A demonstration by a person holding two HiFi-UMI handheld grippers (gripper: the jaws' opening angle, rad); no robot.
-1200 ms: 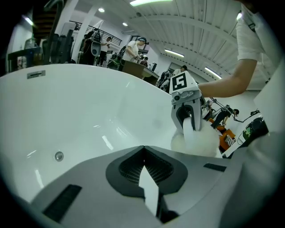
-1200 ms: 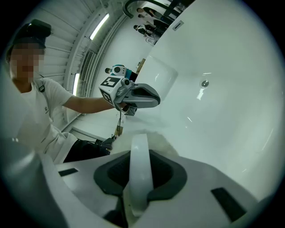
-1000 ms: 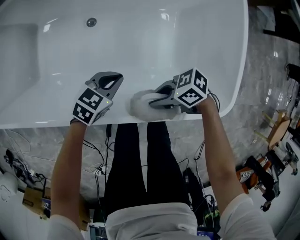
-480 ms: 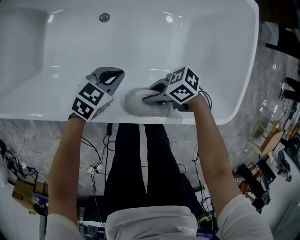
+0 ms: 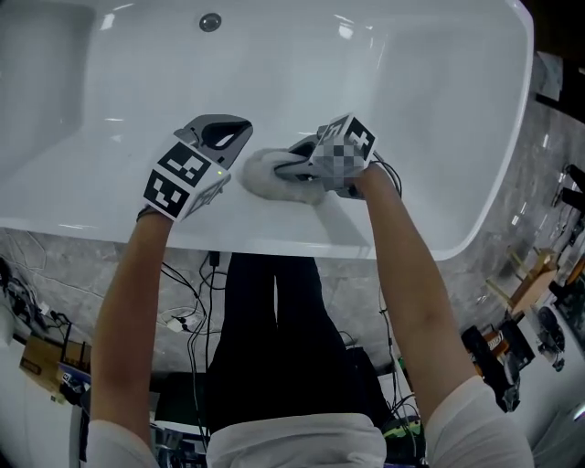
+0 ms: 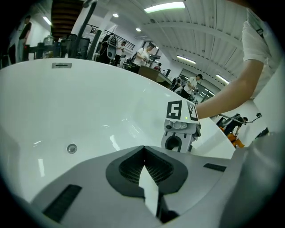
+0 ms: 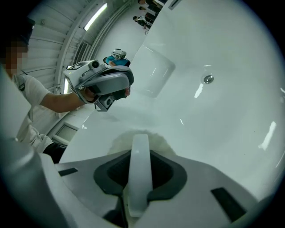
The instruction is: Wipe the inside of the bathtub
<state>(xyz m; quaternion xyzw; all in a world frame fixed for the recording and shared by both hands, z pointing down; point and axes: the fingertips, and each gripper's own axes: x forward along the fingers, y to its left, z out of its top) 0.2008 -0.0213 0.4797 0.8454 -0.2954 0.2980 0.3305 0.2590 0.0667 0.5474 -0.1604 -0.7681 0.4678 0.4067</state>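
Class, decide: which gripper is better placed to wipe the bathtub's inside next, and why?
Right. The right gripper is shut on the wiping pad, which lies against the bathtub wall. The left gripper is shut on nothing beside it.

Bright ceiling strip lights [image 6: 164, 6] glare off the bathtub [image 5: 411, 110]; fisheye corners vignette black

Below me, across the lower half of the head view, the floor [image 5: 64, 260] is grey marbled stone, strewn with black cables [image 5: 187, 306]. A cardboard box [image 5: 41, 361] sits at lower left and some dark equipment [image 5: 498, 366] at lower right. In my left gripper view, long ceiling lights [image 6: 164, 6] glow along the top over a ribbed white ceiling [image 6: 200, 40]. People [image 6: 144, 51] stand at benches in the upper middle.
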